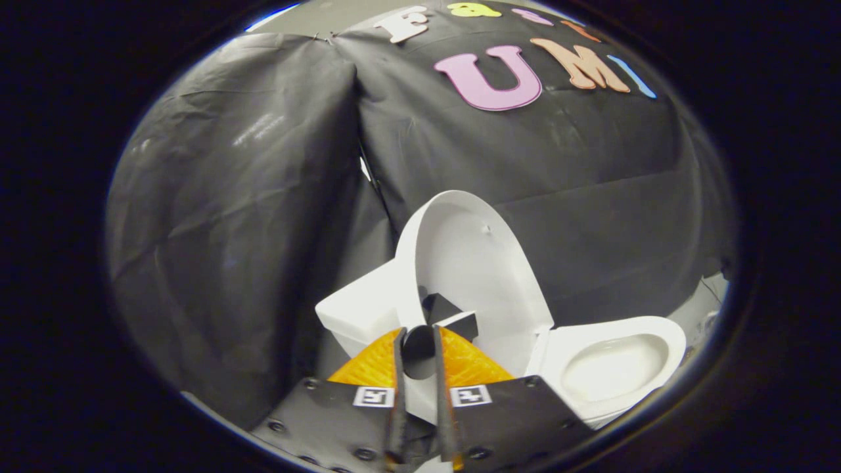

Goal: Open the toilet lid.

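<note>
Black cloth walls back a toilet (617, 368) whose lid (473, 263) stands raised, its edge handle (420, 341) pinched between the nearly closed fingers of the gripper (419, 338), bowl beyond them.

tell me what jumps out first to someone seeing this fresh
The white toilet lid stands raised, just beyond the fingers, against the black cloth wall. The gripper has its fingers closed on a small dark knob at the lid's edge. Beside the lid lies the open white bowl.

Hand-held gripper (418, 335) hides the raised lid's (473, 263) lower edge
</note>
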A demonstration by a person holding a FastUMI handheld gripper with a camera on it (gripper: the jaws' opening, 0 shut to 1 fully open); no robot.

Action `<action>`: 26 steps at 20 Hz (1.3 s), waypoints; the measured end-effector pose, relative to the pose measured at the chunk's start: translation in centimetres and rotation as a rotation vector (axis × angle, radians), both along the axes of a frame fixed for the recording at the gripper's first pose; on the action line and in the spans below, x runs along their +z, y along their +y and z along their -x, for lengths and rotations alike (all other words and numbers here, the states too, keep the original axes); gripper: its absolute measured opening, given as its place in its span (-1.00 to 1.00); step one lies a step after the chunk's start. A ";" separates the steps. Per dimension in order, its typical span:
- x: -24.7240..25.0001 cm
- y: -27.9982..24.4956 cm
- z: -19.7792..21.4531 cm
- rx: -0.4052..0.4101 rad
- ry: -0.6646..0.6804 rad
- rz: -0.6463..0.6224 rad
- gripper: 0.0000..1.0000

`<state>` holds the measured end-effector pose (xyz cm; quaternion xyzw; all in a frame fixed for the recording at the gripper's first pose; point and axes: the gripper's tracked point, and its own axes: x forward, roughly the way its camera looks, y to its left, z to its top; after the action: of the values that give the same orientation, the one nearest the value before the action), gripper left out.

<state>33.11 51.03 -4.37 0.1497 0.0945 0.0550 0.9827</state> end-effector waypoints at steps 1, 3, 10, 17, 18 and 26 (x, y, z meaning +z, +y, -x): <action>-0.2 -0.3 0.1 -0.012 -0.004 -0.001 -0.48; 1.3 -0.1 0.5 0.005 -0.054 -0.020 -0.28; 6.8 -1.2 1.2 -0.011 -0.147 0.021 0.33; 10.2 -7.4 3.3 -0.057 -0.176 0.143 0.46; 10.6 -8.6 3.4 -0.067 -0.180 0.162 0.46; 13.6 -19.4 6.1 -0.198 -0.234 0.210 0.46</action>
<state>27.04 31.68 9.25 0.0476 -0.0306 -0.0352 0.9978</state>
